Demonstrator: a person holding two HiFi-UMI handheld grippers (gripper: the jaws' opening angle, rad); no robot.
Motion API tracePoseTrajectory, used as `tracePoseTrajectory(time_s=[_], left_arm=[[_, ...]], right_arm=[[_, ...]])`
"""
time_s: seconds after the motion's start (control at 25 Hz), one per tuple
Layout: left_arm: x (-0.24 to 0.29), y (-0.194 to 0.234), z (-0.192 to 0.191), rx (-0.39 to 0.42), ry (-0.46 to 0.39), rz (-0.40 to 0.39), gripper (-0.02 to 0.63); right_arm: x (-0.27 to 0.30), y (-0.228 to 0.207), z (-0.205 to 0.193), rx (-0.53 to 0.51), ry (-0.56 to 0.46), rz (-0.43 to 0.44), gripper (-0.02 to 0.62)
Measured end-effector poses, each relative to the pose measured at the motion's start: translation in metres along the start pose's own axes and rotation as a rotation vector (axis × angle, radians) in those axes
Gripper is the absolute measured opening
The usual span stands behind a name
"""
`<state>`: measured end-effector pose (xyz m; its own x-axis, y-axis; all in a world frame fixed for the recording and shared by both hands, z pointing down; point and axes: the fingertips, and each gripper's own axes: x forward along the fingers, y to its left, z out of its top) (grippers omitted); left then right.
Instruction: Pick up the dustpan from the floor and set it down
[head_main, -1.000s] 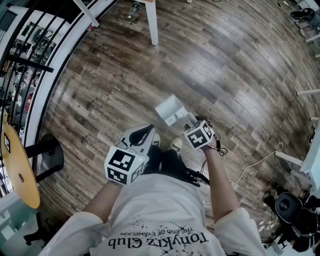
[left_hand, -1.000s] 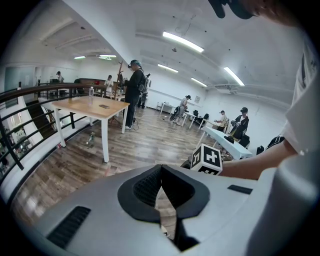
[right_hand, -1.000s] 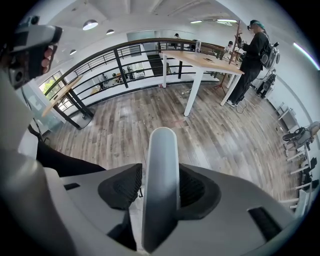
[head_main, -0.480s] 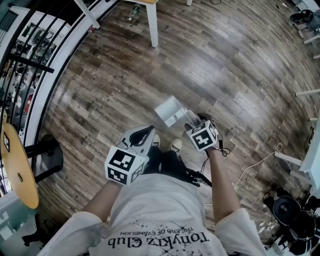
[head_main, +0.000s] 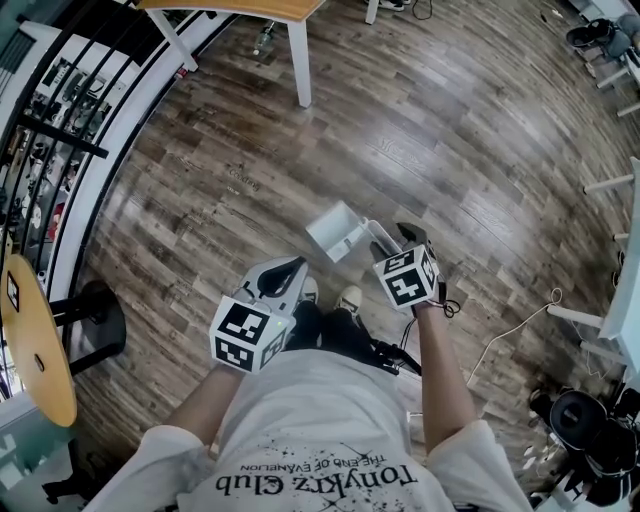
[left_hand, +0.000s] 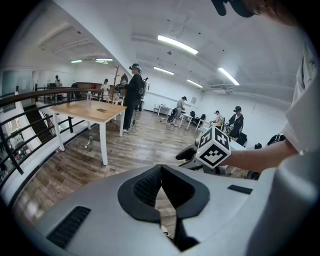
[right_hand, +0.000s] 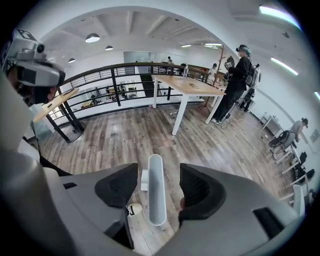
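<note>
A white dustpan (head_main: 335, 228) lies on the wooden floor just ahead of the person's shoes, with its long handle (head_main: 381, 238) pointing back at my right gripper (head_main: 393, 243). In the right gripper view the handle (right_hand: 156, 195) shows below and between the two black pads, clear of both, and the right gripper (right_hand: 158, 175) is open above it. My left gripper (head_main: 283, 272) hangs to the left of the dustpan over the person's legs. Its jaws (left_hand: 161, 170) meet at the tips with nothing between them.
A wooden table (head_main: 250, 8) with white legs stands at the far side, with a bottle (head_main: 265, 38) on the floor beside it. A black railing (head_main: 60, 130) runs along the left, near a round yellow table (head_main: 35, 340). A white cable (head_main: 520, 320) trails at the right.
The right gripper's jaws have spread off the dustpan handle and the gripper has risen. The dustpan has stayed on the floor. The left gripper has barely shifted.
</note>
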<state>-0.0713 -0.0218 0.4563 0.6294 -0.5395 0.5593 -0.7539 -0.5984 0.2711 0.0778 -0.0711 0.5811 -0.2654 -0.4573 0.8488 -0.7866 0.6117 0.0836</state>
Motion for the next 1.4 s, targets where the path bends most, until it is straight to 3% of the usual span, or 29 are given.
tracePoseTrajectory(time_s=[0.6, 0.68, 0.76, 0.84, 1.4], left_arm=[[-0.015, -0.022, 0.02, 0.048, -0.057, -0.037, 0.023], [-0.015, -0.027, 0.024, 0.055, -0.063, -0.05, 0.023], [-0.013, -0.032, 0.025, 0.062, -0.063, -0.062, 0.023], [-0.011, -0.038, 0.024, 0.07, -0.058, -0.076, 0.023], [-0.002, -0.071, 0.018, 0.101, -0.035, -0.125, 0.023]], right_arm=[[-0.113, 0.025, 0.023, 0.099, -0.218, -0.035, 0.268], [-0.127, 0.026, 0.027, 0.119, -0.253, -0.066, 0.221], [-0.137, 0.024, 0.029, 0.153, -0.29, -0.11, 0.104], [-0.142, 0.025, 0.028, 0.182, -0.317, -0.132, 0.055], [-0.149, 0.065, 0.024, 0.242, -0.357, -0.081, 0.025]])
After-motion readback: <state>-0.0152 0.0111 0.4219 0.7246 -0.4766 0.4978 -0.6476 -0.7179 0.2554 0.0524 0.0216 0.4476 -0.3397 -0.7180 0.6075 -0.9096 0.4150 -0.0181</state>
